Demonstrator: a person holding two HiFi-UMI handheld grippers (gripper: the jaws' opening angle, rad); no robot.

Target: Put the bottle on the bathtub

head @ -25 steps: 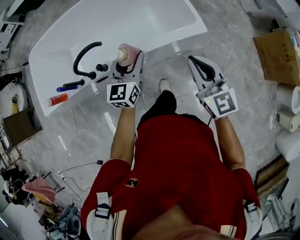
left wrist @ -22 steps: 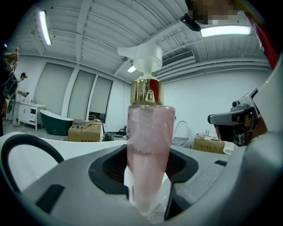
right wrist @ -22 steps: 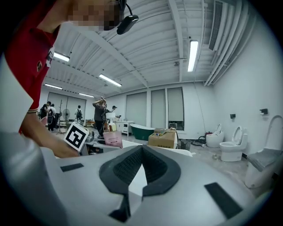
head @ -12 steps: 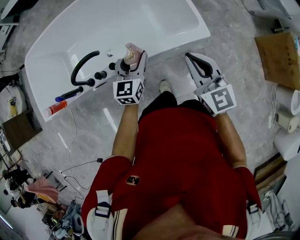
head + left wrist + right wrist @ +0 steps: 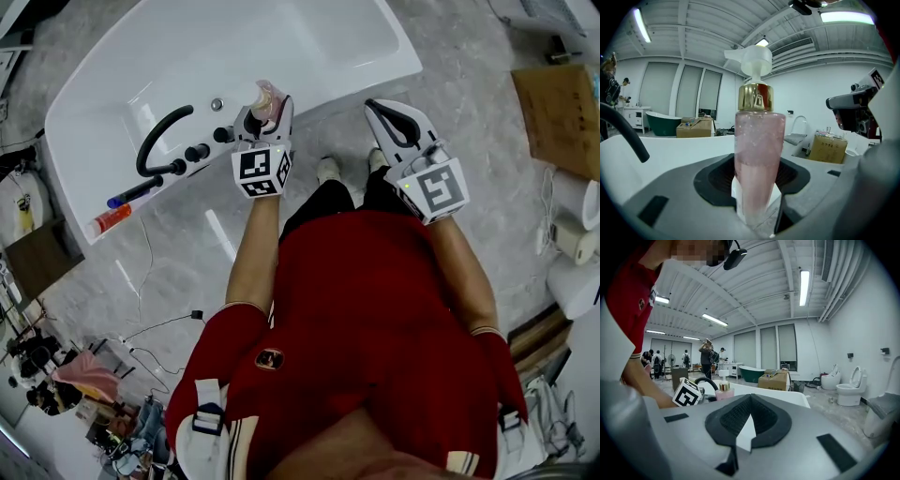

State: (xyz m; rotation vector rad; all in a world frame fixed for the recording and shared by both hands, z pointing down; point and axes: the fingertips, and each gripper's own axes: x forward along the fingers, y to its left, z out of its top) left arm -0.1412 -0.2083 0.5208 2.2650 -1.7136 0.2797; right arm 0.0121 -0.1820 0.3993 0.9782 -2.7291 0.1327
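Note:
A pink pump bottle (image 5: 757,154) with a gold collar and white pump stands upright between the jaws of my left gripper (image 5: 265,111), which is shut on it. In the head view the bottle (image 5: 263,100) is at the near rim of the white bathtub (image 5: 281,47), just right of the black faucet (image 5: 159,141). I cannot tell whether its base touches the rim. My right gripper (image 5: 396,122) hangs over the floor beside the tub's near corner, shut with nothing in it. The right gripper view shows the bottle (image 5: 723,391) and the left gripper's marker cube (image 5: 687,392) at the left.
On the tub's ledge left of the faucet lie a blue pen-like item (image 5: 131,191) and an orange tube (image 5: 108,218). A cardboard box (image 5: 562,103) and white toilets (image 5: 574,281) stand at the right. Cables (image 5: 150,328) cross the grey floor. People (image 5: 708,357) stand far off.
My left gripper has carried the bottle up and slightly right, toward the tub's rim. The right gripper has drifted a little left and up, staying shut.

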